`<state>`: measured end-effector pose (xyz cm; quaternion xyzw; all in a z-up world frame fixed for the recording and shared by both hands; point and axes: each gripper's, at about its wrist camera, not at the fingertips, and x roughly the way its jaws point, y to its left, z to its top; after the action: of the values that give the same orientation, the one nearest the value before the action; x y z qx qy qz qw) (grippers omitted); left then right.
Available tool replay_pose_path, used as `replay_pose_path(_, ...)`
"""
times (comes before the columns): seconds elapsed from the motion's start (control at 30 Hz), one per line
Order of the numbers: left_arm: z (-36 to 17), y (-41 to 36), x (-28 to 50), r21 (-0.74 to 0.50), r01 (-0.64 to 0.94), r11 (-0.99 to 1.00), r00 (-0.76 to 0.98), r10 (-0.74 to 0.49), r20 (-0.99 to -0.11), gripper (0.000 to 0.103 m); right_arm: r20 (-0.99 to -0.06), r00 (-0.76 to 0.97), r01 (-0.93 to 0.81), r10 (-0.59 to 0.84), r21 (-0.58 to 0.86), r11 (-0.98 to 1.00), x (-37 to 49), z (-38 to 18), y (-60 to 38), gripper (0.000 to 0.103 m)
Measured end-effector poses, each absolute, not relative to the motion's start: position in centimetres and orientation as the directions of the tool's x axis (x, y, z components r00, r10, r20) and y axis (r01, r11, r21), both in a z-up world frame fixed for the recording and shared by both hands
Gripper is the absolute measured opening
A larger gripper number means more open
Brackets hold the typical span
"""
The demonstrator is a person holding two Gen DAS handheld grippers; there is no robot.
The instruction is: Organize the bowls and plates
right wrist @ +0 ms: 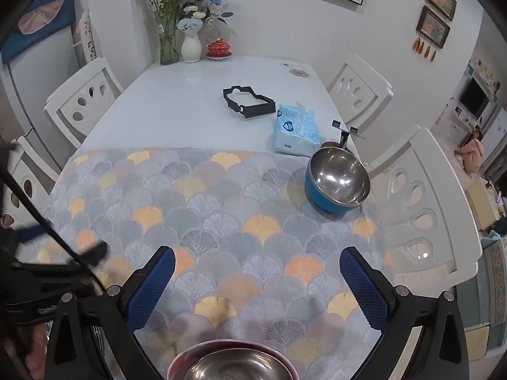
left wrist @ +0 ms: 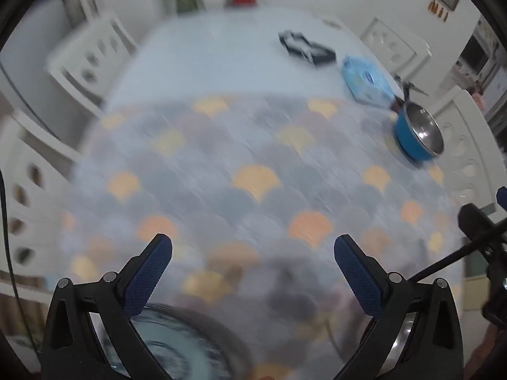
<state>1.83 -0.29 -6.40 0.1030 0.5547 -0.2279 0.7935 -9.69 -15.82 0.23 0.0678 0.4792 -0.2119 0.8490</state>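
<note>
I had both grippers spread wide and empty — the right gripper (right wrist: 257, 280) hung just behind the red-rimmed bowl (right wrist: 233, 362) at the near table (right wrist: 190, 95) edge, while the blue bowl (right wrist: 337, 180) sat far right, nearer it than my left gripper (left wrist: 253, 267).

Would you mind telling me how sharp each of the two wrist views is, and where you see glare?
Left wrist view: heavily motion-blurred, the patterned tablecloth streaked and the blue bowl smeared, though the left gripper itself stays crisp. Right wrist view: sharp, fan pattern legible, with bright highlights inside the blue bowl and sheen on the white table. Both show fisheye curvature at the edges.
</note>
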Motion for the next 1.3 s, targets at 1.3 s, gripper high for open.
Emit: replay_pose_path(1.3, -3.3, -0.8, -3.6, -0.071, 0.423, 0.903, 0.393, -0.254, -0.884, 0.101, -0.829, 0.489, 0.535, -0.272, 0.038, 0.844, -19.3, 1.9, -19.5, 0.103)
